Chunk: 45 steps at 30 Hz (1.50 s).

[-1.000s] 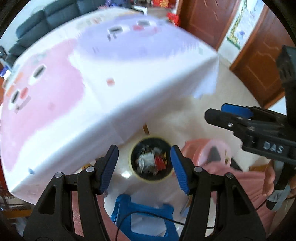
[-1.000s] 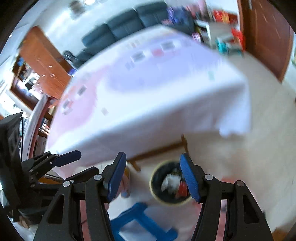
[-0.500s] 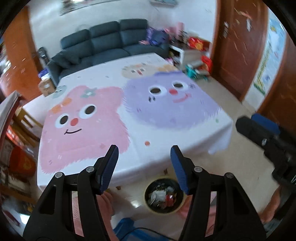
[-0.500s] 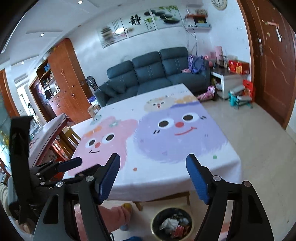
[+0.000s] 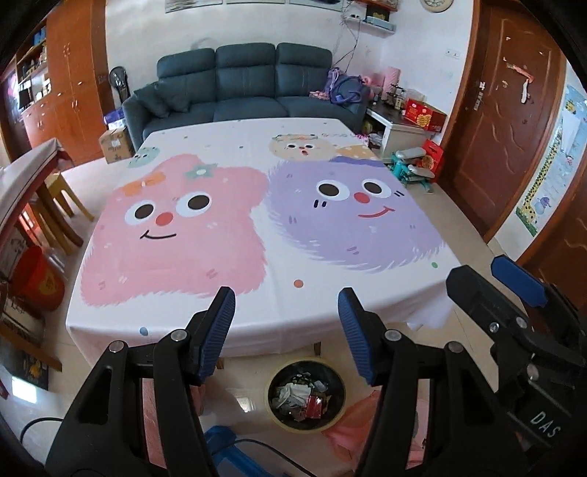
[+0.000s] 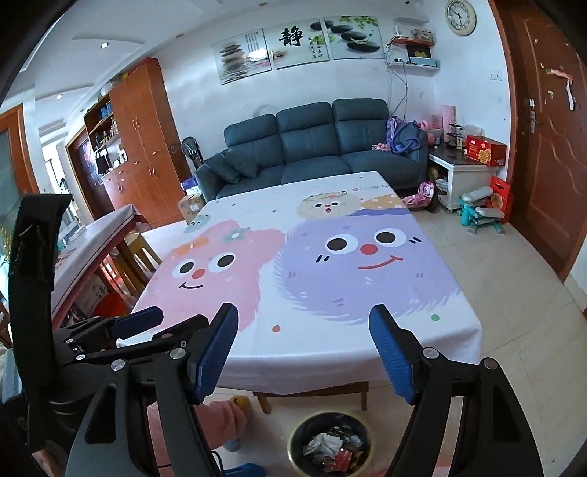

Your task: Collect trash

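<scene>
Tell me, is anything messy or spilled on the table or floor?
Nothing stands out. The cartoon tablecloth lies flat with nothing on it, and the trash sits inside the bin on the floor, not spilled around it.

A dark sofa (image 5: 245, 80) stands behind the table's cartoon tablecloth (image 5: 256, 227), a wooden door (image 5: 502, 121) at right.

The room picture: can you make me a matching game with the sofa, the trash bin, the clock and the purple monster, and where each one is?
Things:
1. sofa
2. trash bin
3. clock
4. purple monster

Places:
A. printed on the tablecloth
B. high on the wall
C. on the floor by the near table edge, with trash inside
D. against the far wall, behind the table

Pairs: 1-D, 2-C, 3-B, 4-A
</scene>
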Each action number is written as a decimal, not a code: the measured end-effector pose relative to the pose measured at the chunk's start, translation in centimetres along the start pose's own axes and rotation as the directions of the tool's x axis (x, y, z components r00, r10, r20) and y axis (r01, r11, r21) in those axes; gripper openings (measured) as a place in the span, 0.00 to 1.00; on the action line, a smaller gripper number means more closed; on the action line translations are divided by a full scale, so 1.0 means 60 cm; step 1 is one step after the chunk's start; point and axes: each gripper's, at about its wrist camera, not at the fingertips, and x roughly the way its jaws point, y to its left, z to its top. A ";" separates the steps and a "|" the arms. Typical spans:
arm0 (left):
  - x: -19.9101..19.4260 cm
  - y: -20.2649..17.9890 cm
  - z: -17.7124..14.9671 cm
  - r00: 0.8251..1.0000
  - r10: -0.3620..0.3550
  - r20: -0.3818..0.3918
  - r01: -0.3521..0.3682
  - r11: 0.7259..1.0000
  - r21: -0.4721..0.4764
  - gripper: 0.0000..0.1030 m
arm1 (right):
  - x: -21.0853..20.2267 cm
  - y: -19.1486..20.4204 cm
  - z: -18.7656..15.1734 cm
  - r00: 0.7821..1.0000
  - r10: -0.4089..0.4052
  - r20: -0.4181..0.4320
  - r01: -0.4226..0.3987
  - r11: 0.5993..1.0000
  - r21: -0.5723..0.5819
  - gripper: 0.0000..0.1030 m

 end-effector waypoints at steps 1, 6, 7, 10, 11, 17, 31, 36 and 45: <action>0.003 0.001 -0.002 1.000 0.002 -0.002 -0.002 1.000 -0.004 0.54 | 0.001 0.000 -0.001 1.000 0.002 -0.002 -0.002 1.000 0.002 0.73; 0.013 0.006 -0.006 1.000 0.017 -0.018 -0.017 1.000 -0.014 0.54 | 0.012 0.003 -0.005 1.000 0.000 -0.011 0.000 1.000 -0.003 0.73; 0.015 0.007 -0.007 1.000 0.024 -0.020 -0.024 1.000 -0.015 0.54 | 0.012 0.003 -0.005 1.000 0.001 -0.013 -0.001 1.000 -0.003 0.73; 0.020 0.008 -0.008 0.999 0.033 -0.028 -0.034 0.999 -0.017 0.54 | 0.014 0.003 -0.008 1.000 0.006 -0.017 -0.006 1.000 -0.001 0.73; 0.023 0.008 -0.007 0.999 0.037 -0.031 -0.037 0.999 -0.017 0.54 | 0.015 0.003 -0.007 1.000 0.005 -0.017 -0.005 1.000 -0.001 0.73; 0.027 0.006 -0.010 0.998 0.060 -0.036 -0.060 0.998 -0.013 0.54 | 0.018 0.002 -0.009 1.000 0.010 -0.021 -0.010 1.000 0.003 0.73; 0.011 0.001 -0.012 0.997 0.080 0.011 -0.080 0.997 -0.001 0.54 | 0.023 -0.004 -0.011 1.000 0.010 -0.016 -0.010 1.000 0.012 0.73; 0.011 0.001 -0.011 0.997 0.081 0.011 -0.080 0.997 -0.003 0.54 | 0.023 -0.007 -0.011 1.000 0.010 -0.014 -0.010 1.000 0.013 0.73; 0.006 0.005 -0.010 0.996 0.086 0.010 -0.086 0.996 0.000 0.54 | 0.023 -0.009 -0.011 1.000 0.009 -0.011 -0.009 1.000 0.009 0.73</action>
